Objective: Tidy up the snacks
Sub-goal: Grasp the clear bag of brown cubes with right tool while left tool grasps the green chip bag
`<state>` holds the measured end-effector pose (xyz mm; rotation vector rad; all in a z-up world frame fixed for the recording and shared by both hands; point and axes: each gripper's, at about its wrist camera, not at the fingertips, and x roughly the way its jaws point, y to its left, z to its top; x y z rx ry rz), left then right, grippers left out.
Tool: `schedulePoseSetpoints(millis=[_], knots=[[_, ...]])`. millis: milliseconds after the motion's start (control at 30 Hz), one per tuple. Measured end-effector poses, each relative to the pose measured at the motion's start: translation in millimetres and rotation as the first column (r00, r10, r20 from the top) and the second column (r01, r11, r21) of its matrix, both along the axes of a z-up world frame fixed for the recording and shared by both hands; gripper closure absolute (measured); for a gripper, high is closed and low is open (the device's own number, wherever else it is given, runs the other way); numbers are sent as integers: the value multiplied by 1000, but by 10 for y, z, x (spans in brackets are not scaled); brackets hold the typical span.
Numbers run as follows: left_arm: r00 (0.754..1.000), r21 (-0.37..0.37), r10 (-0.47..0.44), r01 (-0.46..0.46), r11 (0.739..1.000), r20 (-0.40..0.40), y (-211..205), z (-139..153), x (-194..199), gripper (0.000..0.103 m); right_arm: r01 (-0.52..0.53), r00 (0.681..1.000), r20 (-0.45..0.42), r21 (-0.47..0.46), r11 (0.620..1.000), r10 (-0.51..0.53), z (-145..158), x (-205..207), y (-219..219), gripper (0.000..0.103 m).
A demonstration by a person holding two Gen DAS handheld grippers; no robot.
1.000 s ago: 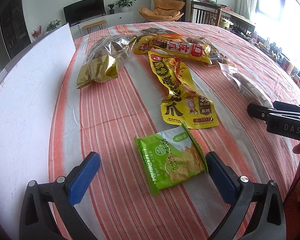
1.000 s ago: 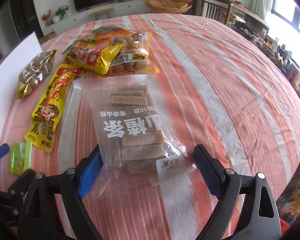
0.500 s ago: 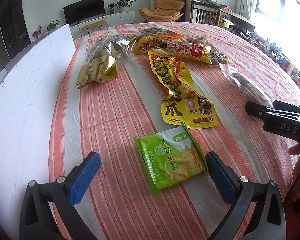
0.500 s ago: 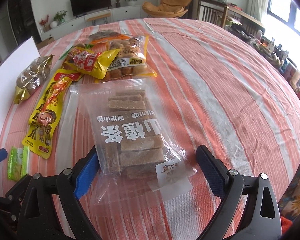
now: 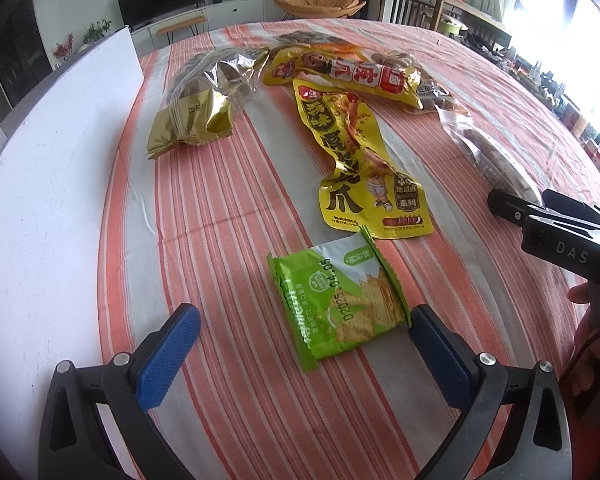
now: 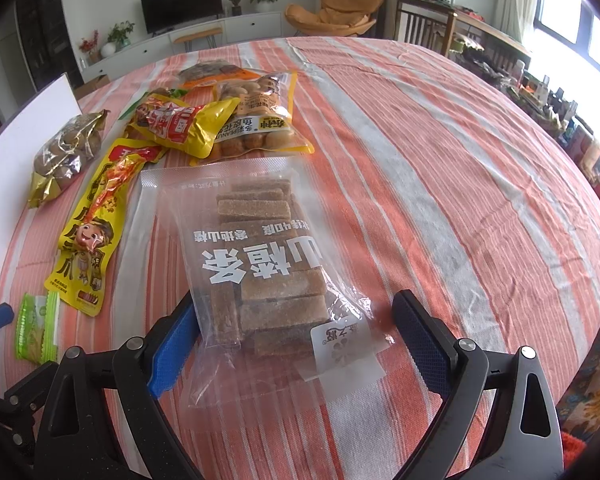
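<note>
The left gripper [image 5: 300, 344] hangs spread wide over a striped tablecloth [image 5: 220, 208], its right pad just beside a green cracker packet [image 5: 338, 304] that lies flat, ungripped. The right gripper [image 6: 296, 332], equally wide apart, straddles the near end of a clear bag of brown hawthorn strips [image 6: 260, 264] resting on the cloth. Beyond lie a long yellow pouch [image 5: 360, 168], a gold foil bag [image 5: 204, 104], a yellow snack bag [image 6: 180, 124] and a peanut bag [image 6: 256, 120]. A white board [image 5: 52, 200] lies along the table's left side.
</note>
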<state>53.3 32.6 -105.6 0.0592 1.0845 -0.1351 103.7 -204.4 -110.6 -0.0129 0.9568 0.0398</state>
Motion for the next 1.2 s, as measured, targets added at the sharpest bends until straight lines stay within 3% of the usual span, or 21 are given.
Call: schedulePoseSetpoints(millis=[100, 133, 200, 233, 300, 367, 433, 467, 533, 600, 667, 733, 800, 867, 900, 933, 1033, 1067, 1133, 1200], knots=[[1000, 7, 9, -9, 1000, -8, -79, -2, 37, 1, 0, 1000, 0, 0, 1000, 0, 0, -1, -1, 8], [1000, 6, 8, -8, 1000, -5, -102, 1, 50, 6, 0, 1000, 0, 0, 1000, 0, -2, -2, 0, 8], [999, 0, -3, 3, 1000, 41, -151, 69, 45, 40, 0, 1000, 0, 0, 1000, 0, -2, -2, 0, 8], [999, -2, -11, 11, 1000, 42, -163, 84, 44, 50, 0, 1000, -2, 1, 1000, 0, 1, -1, -4, 8], [999, -25, -1, 2, 1000, 34, -136, 102, 52, 50, -1, 1000, -10, 19, 1000, 1, 18, -13, -21, 8], [999, -71, 10, -7, 997, 31, -60, 121, 34, 50, -17, 998, 60, 191, 981, 6, 192, -111, -207, 9], [999, -130, 29, -26, 991, 26, 43, 141, -3, 50, -48, 977, 206, 445, 894, -50, 423, -301, -588, 9], [999, -147, 42, -38, 988, 28, 95, 153, -17, 50, -36, 961, 247, 553, 832, -123, 478, -378, -821, 9], [998, -168, 54, -47, 985, 39, 166, 200, -44, 50, 79, 946, 177, 687, 722, -272, 424, -384, -1207, 8], [997, -183, 55, -45, 982, 50, 202, 247, -71, 50, 175, 960, 35, 704, 688, -279, 320, -220, -1317, 8], [997, -196, 50, -38, 980, 60, 217, 302, -102, 50, 158, 982, -23, 637, 754, -186, 288, -64, -1150, 8], [997, -209, 43, -27, 978, 71, 217, 362, -115, 50, 86, 996, -47, 491, 867, -72, 308, 62, -770, 8], [996, -223, 32, -14, 975, 79, 203, 427, -132, 50, -13, 997, -68, 355, 935, 39, 276, 145, -378, 9], [996, -233, 22, -1, 972, 88, 193, 500, -149, 50, -98, 984, -135, 155, 983, 119, 139, 227, -1, 8], [995, -237, 15, 9, 972, 98, 196, 552, -172, 50, -114, 981, -156, 27, 993, 117, 71, 239, 125, 8], [994, -239, 11, 15, 971, 106, 201, 590, -194, 50, -126, 979, -166, -36, 991, 118, 31, 249, 197, 9], [992, -243, 4, 26, 970, 124, 216, 694, -239, 50, -50, 986, -155, 74, 996, 61, 22, 243, -43, 11], [992, -250, 3, 28, 968, 125, 223, 716, -245, 50, -35, 987, -152, 108, 994, 51, 23, 251, -135, 16], [992, -262, 4, 29, 965, 125, 229, 746, -255, 50, -25, 988, -150, 159, 987, 49, 68, 260, -267, 41], [992, -273, 4, 31, 961, 128, 227, 777, -251, 50, 11, 986, -162, 246, 969, 30, 132, 266, -402, 48]])
